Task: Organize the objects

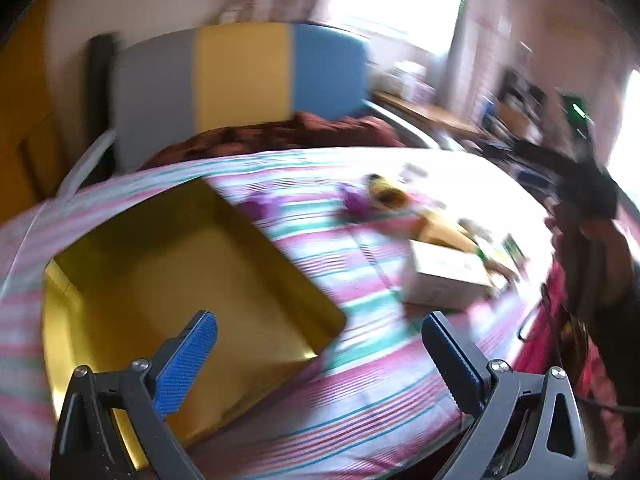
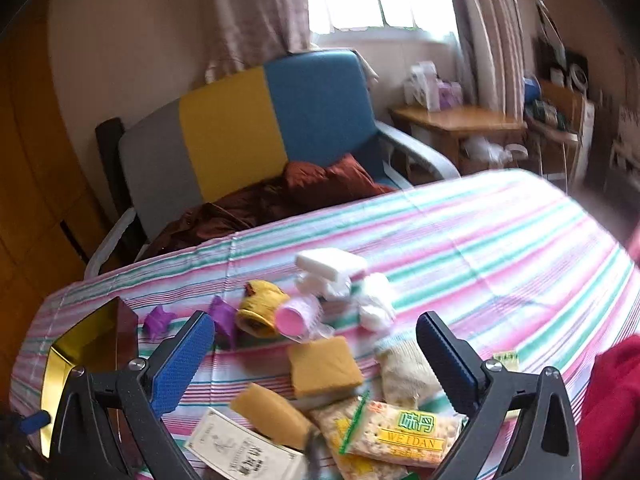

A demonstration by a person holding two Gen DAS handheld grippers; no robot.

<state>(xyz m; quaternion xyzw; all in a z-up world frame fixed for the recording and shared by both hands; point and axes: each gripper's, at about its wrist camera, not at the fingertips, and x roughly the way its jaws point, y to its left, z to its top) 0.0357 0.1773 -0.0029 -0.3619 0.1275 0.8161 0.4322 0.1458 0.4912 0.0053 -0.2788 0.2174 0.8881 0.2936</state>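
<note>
While both grippers gape empty, clutter lies on the striped bedsheet (image 2: 500, 240).
Left wrist: the left gripper (image 1: 319, 346) hangs over the gold-lined box (image 1: 168, 276). Right wrist: the right gripper (image 2: 314, 346) hovers above sponges (image 2: 324, 364), a cracker packet (image 2: 392, 432) and a pink cup (image 2: 298, 316).

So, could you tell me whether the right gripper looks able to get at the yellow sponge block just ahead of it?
Probably yes. The right gripper is open and empty, and the yellow sponge block lies uncovered on the striped sheet between its fingers' line, though snack packets crowd its near edge.
</note>
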